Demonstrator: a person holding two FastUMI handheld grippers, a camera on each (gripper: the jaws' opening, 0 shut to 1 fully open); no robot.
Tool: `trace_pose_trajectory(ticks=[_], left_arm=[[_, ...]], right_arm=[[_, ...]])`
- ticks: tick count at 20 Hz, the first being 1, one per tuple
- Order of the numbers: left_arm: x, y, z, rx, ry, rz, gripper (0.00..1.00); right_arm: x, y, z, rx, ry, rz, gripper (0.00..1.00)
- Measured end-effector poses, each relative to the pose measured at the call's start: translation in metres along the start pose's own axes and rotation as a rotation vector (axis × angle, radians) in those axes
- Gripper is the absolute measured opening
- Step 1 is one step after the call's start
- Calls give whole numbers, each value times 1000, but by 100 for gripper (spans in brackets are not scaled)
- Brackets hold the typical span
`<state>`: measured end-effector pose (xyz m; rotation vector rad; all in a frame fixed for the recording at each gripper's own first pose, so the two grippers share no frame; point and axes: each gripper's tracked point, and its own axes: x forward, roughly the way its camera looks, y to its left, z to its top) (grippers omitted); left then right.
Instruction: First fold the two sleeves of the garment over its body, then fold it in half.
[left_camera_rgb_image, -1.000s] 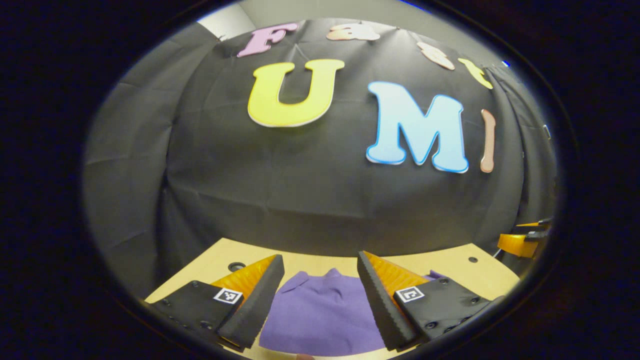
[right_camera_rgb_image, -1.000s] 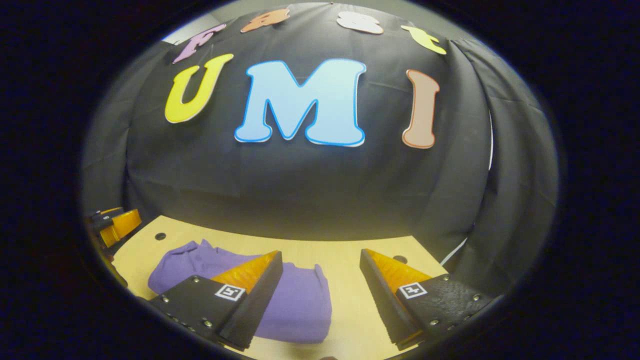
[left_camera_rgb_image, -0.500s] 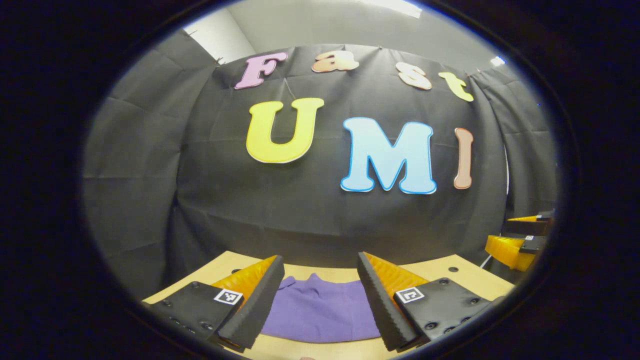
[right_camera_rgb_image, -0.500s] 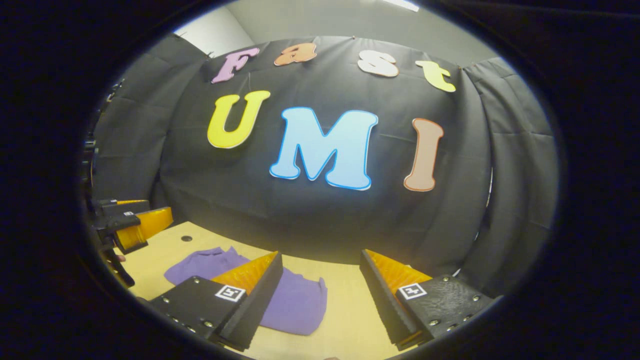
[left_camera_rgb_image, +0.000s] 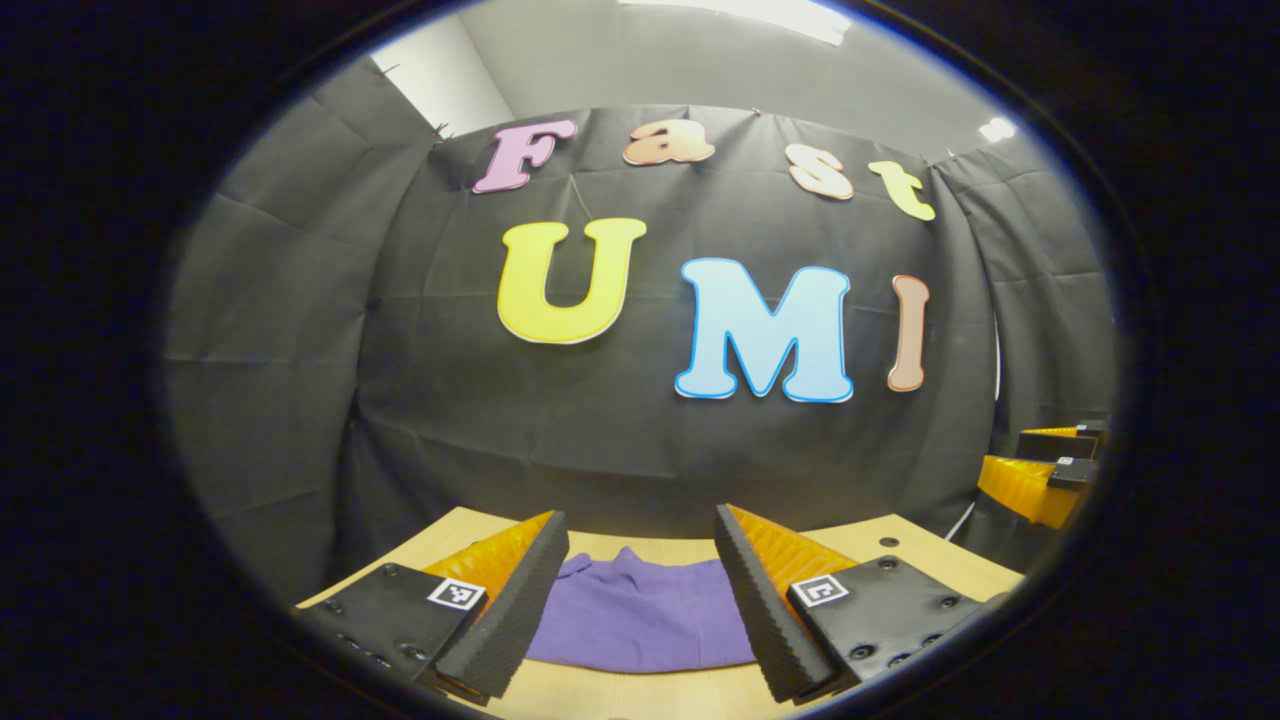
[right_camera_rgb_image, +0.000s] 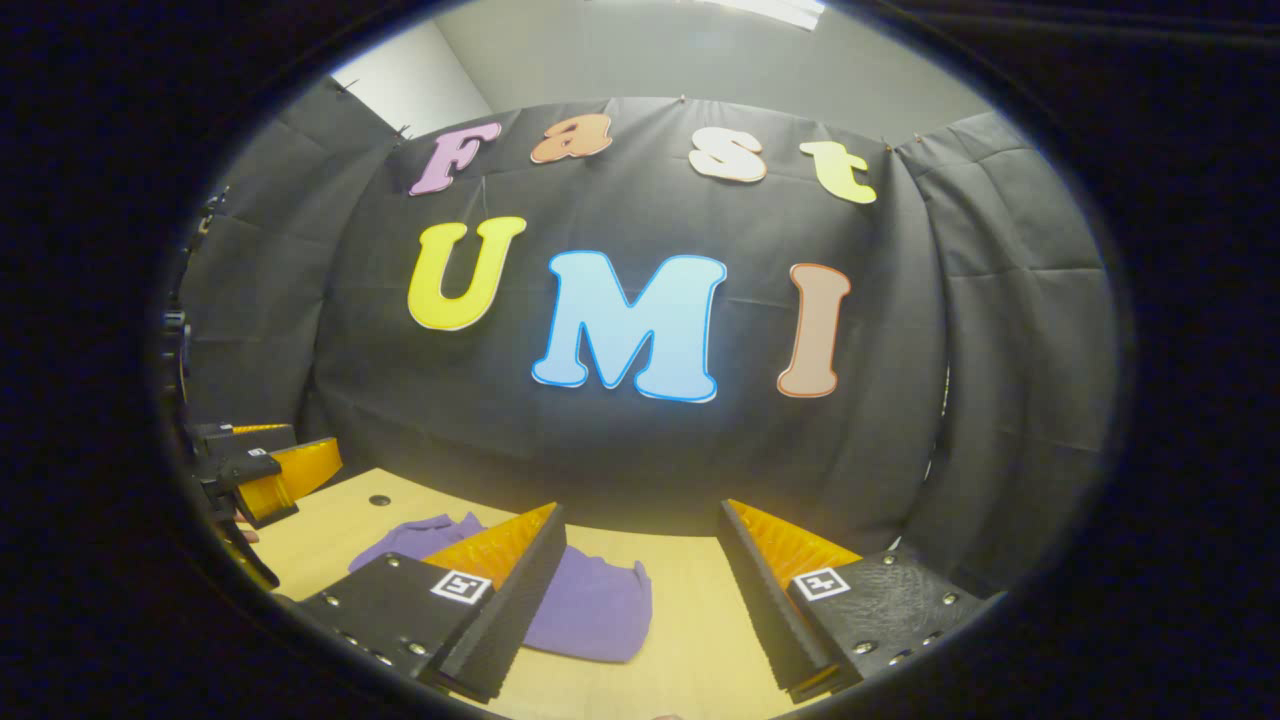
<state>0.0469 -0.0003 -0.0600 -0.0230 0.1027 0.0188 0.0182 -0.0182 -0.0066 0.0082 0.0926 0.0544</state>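
Flat, folded garment (left_camera_rgb_image: 645, 625) lies crosswise.

The left gripper (left_camera_rgb_image: 640, 560) has two wedge-shaped fingers with ribbed inner faces, each on a dark plate studded with small screws and carrying a square black-and-white marker. The right gripper (right_camera_rgb_image: 640, 560) is built alike; its plate at 4 o'clock has a pebbled finish.

Left gripper (left_camera_rgb_image: 640, 570) jaws apart above folded purple garment (left_camera_rgb_image: 640, 620)
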Motion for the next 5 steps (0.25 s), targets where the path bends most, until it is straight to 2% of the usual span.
trace_pose_trajectory(ticks=[5], left_arm=[[-14,2,18,-3,-36,-41,94]], right_arm=[[-28,-9,2,21,6,-67,94]])
